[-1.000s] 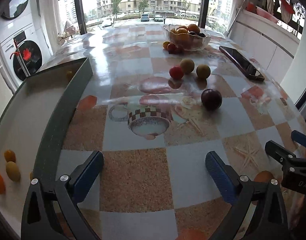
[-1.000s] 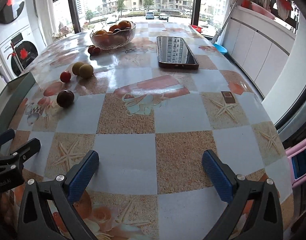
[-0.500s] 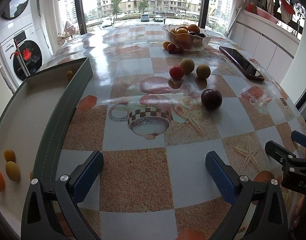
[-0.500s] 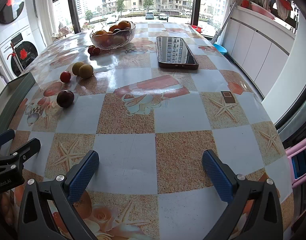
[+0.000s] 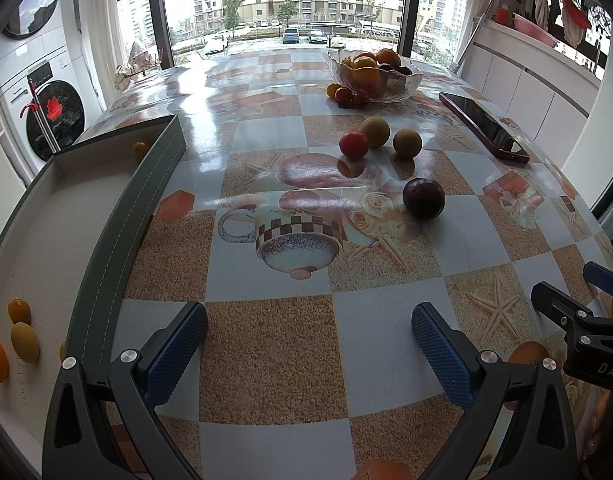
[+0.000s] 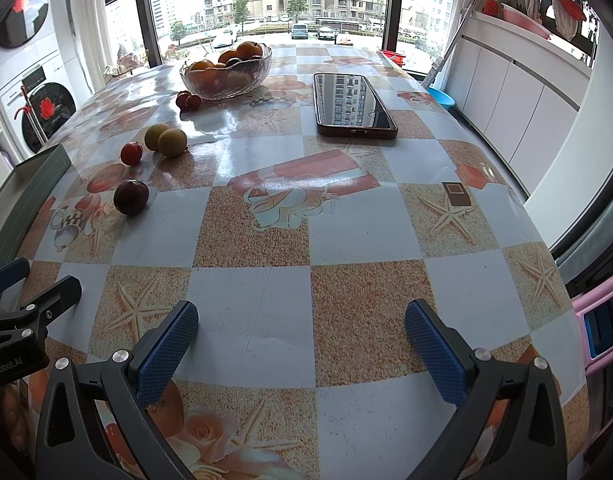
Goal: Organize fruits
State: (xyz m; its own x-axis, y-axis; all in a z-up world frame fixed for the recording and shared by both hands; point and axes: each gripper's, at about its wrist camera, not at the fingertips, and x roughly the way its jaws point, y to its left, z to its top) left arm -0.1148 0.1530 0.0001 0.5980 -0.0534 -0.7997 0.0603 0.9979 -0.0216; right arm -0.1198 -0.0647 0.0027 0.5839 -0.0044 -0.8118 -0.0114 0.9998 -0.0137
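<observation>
A dark plum (image 5: 423, 198) (image 6: 131, 197) lies on the patterned table, with a red fruit (image 5: 353, 144) (image 6: 131, 153) and two yellow-green fruits (image 5: 407, 143) (image 6: 172, 142) behind it. A glass bowl (image 5: 372, 76) (image 6: 226, 69) full of fruit stands at the far end, a few small fruits (image 5: 346, 94) beside it. A grey tray (image 5: 118, 216) at the left holds several small orange and yellow fruits (image 5: 24, 340). My left gripper (image 5: 308, 336) is open and empty near the front edge. My right gripper (image 6: 300, 334) is open and empty too, to its right.
A phone (image 6: 352, 104) (image 5: 482, 126) in a dark red case lies face up right of the fruits. Washing machines (image 5: 38, 92) stand at the left, white cabinets (image 6: 518, 108) at the right, windows behind. A pink object (image 6: 598, 320) sits past the table's right edge.
</observation>
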